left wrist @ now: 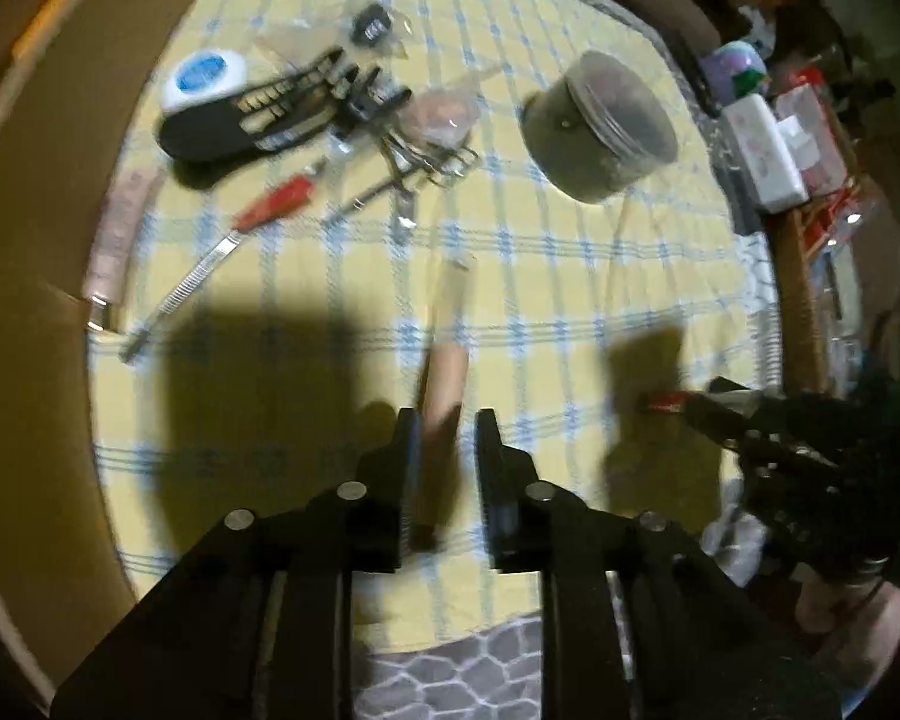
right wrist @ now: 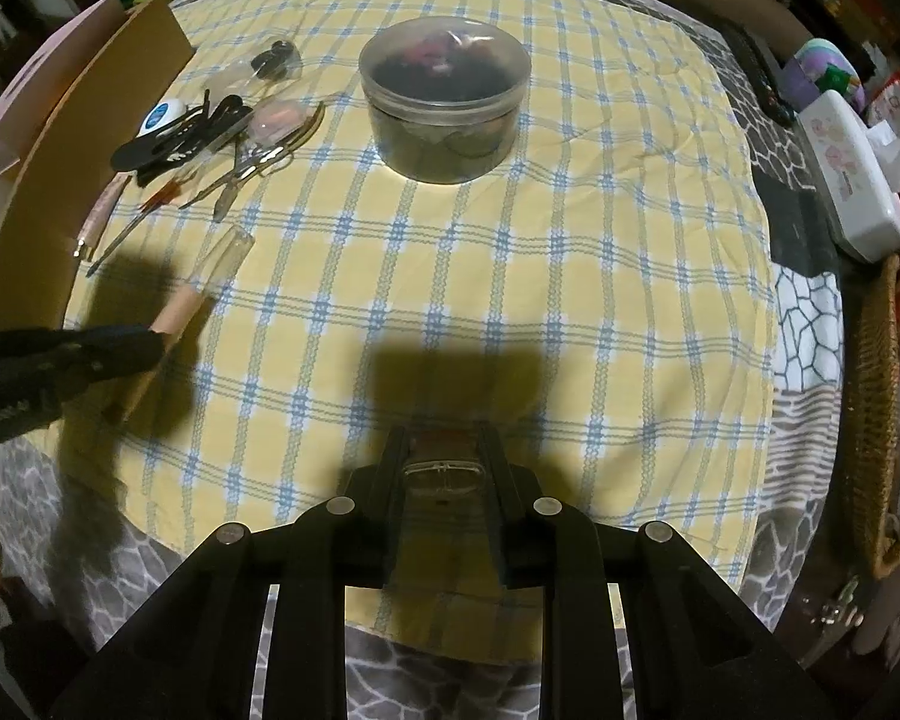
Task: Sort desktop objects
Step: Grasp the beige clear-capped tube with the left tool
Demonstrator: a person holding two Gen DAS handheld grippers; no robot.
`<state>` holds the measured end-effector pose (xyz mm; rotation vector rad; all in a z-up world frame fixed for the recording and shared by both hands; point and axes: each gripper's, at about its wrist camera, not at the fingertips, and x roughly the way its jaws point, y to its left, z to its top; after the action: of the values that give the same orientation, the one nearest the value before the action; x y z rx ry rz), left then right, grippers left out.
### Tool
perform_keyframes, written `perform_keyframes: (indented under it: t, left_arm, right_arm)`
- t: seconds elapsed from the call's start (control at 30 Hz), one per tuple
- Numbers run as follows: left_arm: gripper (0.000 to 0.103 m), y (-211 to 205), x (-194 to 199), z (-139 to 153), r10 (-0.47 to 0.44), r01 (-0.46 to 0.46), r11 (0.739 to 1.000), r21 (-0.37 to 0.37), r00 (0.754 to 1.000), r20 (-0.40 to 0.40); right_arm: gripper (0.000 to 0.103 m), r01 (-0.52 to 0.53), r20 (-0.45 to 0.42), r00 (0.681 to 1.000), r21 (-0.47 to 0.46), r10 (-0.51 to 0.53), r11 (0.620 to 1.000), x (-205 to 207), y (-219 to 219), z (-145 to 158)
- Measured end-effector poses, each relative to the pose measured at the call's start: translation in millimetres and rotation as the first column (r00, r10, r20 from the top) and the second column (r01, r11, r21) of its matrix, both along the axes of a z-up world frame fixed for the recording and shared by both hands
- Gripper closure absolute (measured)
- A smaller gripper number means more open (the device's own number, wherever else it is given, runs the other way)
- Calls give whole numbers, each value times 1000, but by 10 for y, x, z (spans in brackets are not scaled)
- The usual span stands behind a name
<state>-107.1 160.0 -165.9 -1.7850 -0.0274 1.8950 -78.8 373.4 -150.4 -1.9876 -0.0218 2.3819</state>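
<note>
The sorting looks to be at an early stage. Most of the small things lie in one loose pile on the yellow checked cloth (right wrist: 510, 312), at about ten o'clock in the right wrist view: a white round case with a blue label (right wrist: 161, 115), a black comb-like piece (right wrist: 168, 147), metal nail tools (right wrist: 252, 165), a red-handled tool (left wrist: 273, 210) and some small plastic bags. Nothing in this pile seems ordered yet. The brown cardboard box (right wrist: 90, 138) stands just beside the pile, at nine o'clock; I cannot see inside it. The round clear jar (right wrist: 444, 102) with its lid on stands apart at twelve o'clock, with dark things inside.

Two things are in hand now. The left gripper (left wrist: 447, 438) is at the lower end of a long tube with a tan body and a clear cap (left wrist: 450, 324), which lies on the cloth and points to twelve o'clock in the left wrist view. Its jaws stand narrowly apart around the tube's end; the picture is blurred, so I cannot tell if the pads really press on it. The right gripper (right wrist: 444, 450) points down at the cloth at six o'clock, and its jaws are clamped on a small clear item with a red part (right wrist: 444, 468); what it is I cannot tell.

In my judgement, almost all the work is left: these two items must be placed, then the whole pile.
</note>
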Motion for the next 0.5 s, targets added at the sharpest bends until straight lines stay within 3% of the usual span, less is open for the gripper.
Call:
perform_keyframes:
  t: [0.1,0.17,0.33,0.5]
  left_arm:
    - [43,-7,-41,-43,17,-19,999,-44,999,-34]
    - [38,-36,-63,-53,42,-44,998,-54,998,-47]
    - [37,117,-24,-188,24,-29,997,-66,998,-64]
    - [40,386,120,-308,-45,32,992,-119,993,-110]
  right_arm:
    - [81,10,-6,1000,-7,-10,1000,2,20,10]
    - [80,18,-12,1000,-18,-18,1000,3,30,23]
    - [71,70,-26,997,-81,-72,994,-17,144,48]
    - [51,120,-44,991,-79,-124,990,-15,234,85]
